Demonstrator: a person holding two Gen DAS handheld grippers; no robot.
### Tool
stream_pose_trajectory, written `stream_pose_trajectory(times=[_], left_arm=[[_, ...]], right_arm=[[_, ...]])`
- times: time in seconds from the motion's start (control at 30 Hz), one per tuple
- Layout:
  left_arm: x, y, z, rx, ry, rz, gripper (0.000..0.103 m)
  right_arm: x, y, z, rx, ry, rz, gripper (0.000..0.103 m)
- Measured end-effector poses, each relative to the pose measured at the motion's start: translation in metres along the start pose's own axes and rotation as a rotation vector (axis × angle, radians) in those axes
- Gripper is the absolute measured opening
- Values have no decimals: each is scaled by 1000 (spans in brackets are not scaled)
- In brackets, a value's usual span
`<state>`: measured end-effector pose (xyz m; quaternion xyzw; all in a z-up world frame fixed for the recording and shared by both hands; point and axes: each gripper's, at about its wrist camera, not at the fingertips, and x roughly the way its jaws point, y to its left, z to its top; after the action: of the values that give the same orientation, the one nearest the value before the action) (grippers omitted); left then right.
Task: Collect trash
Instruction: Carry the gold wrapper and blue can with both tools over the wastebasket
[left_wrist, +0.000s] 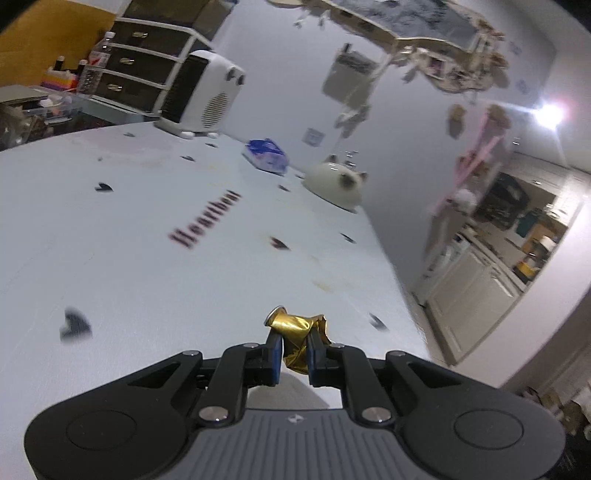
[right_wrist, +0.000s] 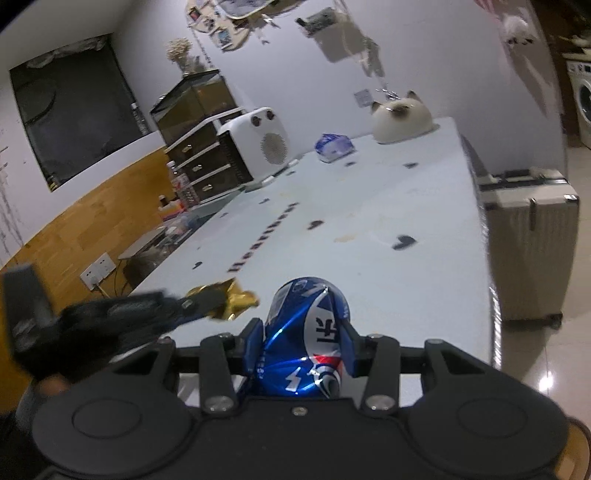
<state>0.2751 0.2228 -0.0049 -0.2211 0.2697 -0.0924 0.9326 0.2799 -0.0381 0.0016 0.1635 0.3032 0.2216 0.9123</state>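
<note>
Pale blue table (left_wrist: 147, 221), mostly bare. Left gripper (left_wrist: 294, 349) is pinching a crumpled gold foil wrapper (left_wrist: 297, 332); right gripper (right_wrist: 303, 341) is clamped on a dented blue aluminium can (right_wrist: 306, 332). Both lifted clear, carry step. Next: find bin, none visible.

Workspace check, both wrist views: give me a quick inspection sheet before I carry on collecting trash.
Surface: pale blue table with dark heart prints, lettering and brownish stains.
Job's things: crushed gold can in the left tongs; dented blue can in the right tongs.
Clutter: white fan heater, blue tissue pack, cat-shaped ornament.
Grippers: both shut on their cans, held above the table.
Cables: one plugged into the wall socket.
Surroundings: drawer unit, suitcase, washing machine.
</note>
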Motion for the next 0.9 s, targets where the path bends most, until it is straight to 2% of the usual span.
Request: stream_pose_trajectory(times=[0.13,0.2,0.47,0.63,0.9], left_arm=[[-7,-20,-30,27,46,-62,13],[-7,-27,-37,52,46,-51,13],[-2,-25,-44,42,73,-92,13],[-2,-32,-47,72,85,-116,12],[-8,-32,-49,64,68,-111,12]], right_arm=[[-6,-8,-6,66,47,6,44],[-10,-10,-8,82,59,-7,44],[-24,-16,-10,107,205,69,46],[-16,-16,-12,157,273,114,47],[-21,-10,-16,130,210,83,46]])
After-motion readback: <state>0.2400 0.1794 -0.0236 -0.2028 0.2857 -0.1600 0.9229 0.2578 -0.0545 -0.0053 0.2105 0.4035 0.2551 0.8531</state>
